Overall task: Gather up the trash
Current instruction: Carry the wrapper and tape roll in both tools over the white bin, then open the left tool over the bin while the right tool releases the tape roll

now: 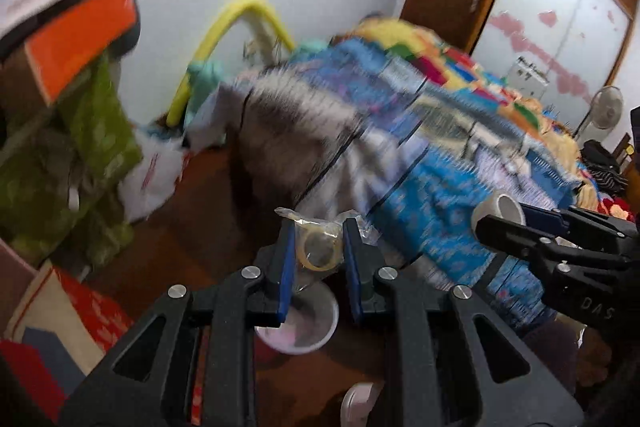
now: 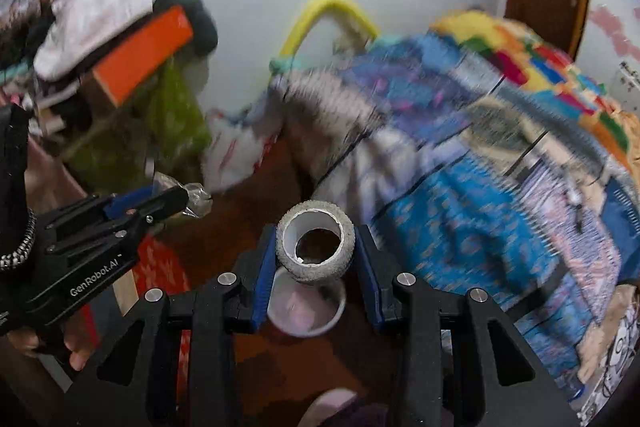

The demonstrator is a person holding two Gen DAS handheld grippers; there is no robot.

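Carrying trash: my left gripper [image 1: 319, 251] pinches a clear wrapper [image 1: 320, 247], right gripper [image 2: 315, 251] a tape roll [image 2: 316, 247]; next, release over what looks like the bin [image 2: 306, 311].

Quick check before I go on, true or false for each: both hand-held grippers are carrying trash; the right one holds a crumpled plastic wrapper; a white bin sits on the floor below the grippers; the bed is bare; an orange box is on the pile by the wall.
1. Both hand-held grippers carry trash. True: the left hand-held gripper and the right hand-held gripper each grip something.
2. The right one holds a crumpled wrapper. False: it holds a grey used tape roll; the clear plastic wrapper is in the left.
3. A round white plastic bin sits on the floor below. True.
4. The bed is bare. False: a blue patterned blanket covers it.
5. An orange box is on the pile. True.
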